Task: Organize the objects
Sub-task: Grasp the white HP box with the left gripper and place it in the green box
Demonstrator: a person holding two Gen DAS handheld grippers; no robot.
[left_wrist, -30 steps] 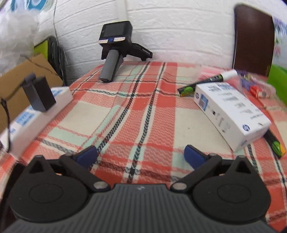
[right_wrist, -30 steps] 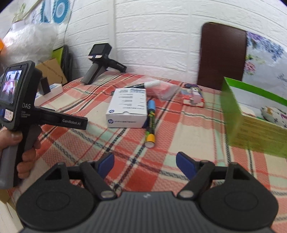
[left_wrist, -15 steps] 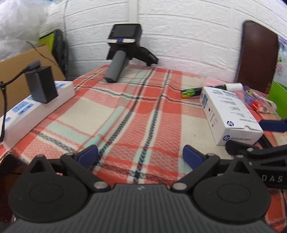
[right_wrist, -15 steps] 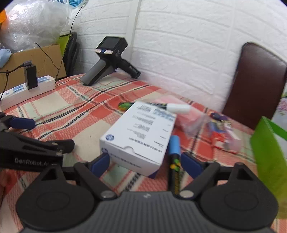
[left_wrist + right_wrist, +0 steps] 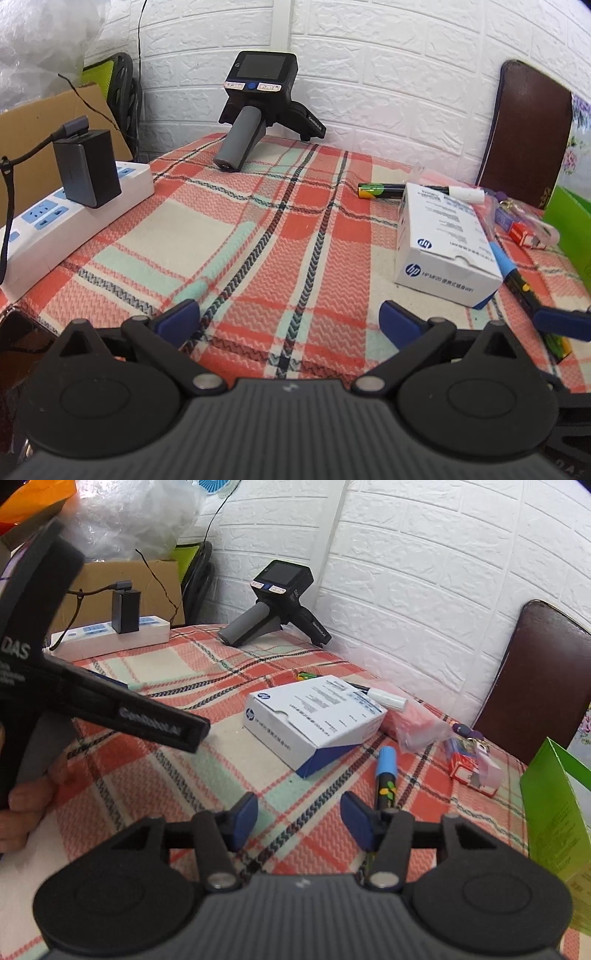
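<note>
White brick wall behind, plaid cloth on the table. The white box lies flat at mid-table, long axis running from its near flap end back toward the wall. Just right of it lies the blue-capped marker, cap pointing away, its lower barrel hidden behind the right gripper, whose fingers stand apart with nothing between them, low over the cloth just short of the marker. Behind the box, a second marker shows only its green-yellow tail and white cap. Left gripper hovers wide open over bare cloth, left of the box. The crumpled clear bag is hard to read. Only an edge of the green box is in view, cut off at right.
</note>
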